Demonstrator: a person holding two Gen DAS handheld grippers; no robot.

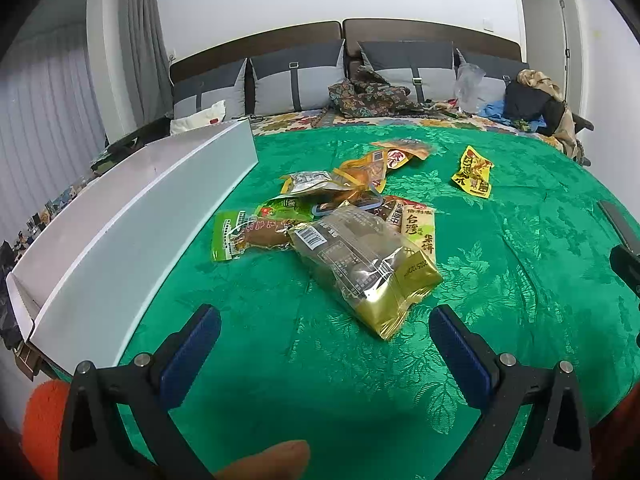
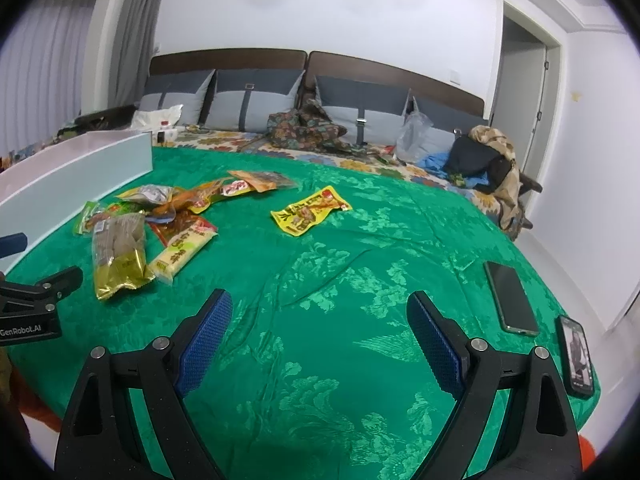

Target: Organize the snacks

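A pile of snack packets lies on the green bedspread [image 1: 500,280]. Nearest is a clear and gold packet [image 1: 368,276], also in the right wrist view [image 2: 118,252]. Beside it are a cream rice-cracker packet [image 1: 420,232] [image 2: 182,254] and a green sausage packet [image 1: 248,232]. A yellow packet [image 1: 474,172] [image 2: 310,211] lies apart to the right. A long white box [image 1: 132,232] [image 2: 76,172] stands open at the left. My left gripper [image 1: 324,332] is open and empty just short of the gold packet. My right gripper [image 2: 320,316] is open and empty over bare bedspread.
Two phones [image 2: 510,298] [image 2: 576,356] lie at the bedspread's right edge. Grey pillows [image 1: 296,80], a patterned cloth [image 1: 368,94], a plastic bag [image 2: 412,136] and a heap of clothes [image 2: 484,160] are at the headboard. The left gripper shows at the right view's left edge [image 2: 36,300].
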